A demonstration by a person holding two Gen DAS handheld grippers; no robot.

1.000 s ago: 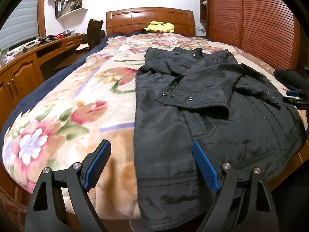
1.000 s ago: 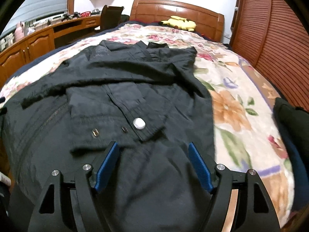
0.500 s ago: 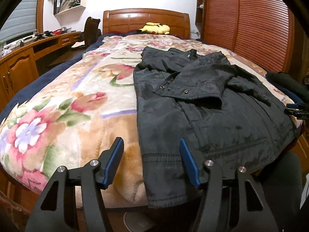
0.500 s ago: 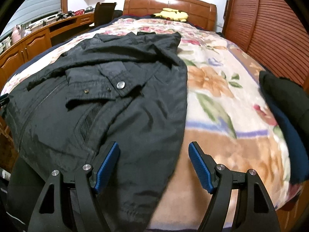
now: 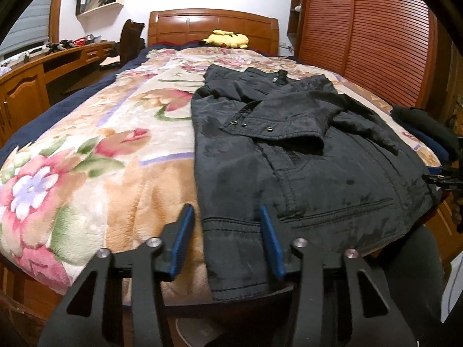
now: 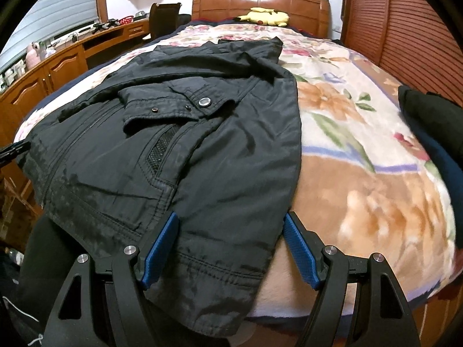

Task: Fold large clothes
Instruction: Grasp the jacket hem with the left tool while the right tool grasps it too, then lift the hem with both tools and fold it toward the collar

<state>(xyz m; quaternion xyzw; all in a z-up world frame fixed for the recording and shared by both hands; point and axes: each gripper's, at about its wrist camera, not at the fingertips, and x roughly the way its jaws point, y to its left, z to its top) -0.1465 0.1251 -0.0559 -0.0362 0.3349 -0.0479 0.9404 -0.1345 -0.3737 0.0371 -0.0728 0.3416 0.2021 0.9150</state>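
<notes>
A black jacket (image 5: 289,159) lies front up on the bed, both sleeves folded across its chest, its hem hanging over the foot edge. My left gripper (image 5: 227,231) sits at the hem's left corner; its jaws are closing with that corner between them, pads still clear of the cloth. In the right wrist view the jacket (image 6: 173,144) fills the left half. There my right gripper (image 6: 230,243) stands open, straddling the hem's right corner without pressing it. The tip of each gripper shows at the other view's edge.
A floral blanket (image 5: 86,159) covers the bed. Dark folded clothes (image 6: 428,121) lie at its right side. A yellow plush toy (image 5: 225,39) rests by the headboard. A wooden desk (image 6: 58,66) runs along the left, a slatted wardrobe (image 5: 361,29) along the right.
My left gripper's jaws have narrowed around the jacket's left hem corner. My right gripper has slid right and back from over the jacket's middle to its right hem corner, jaws unchanged.
</notes>
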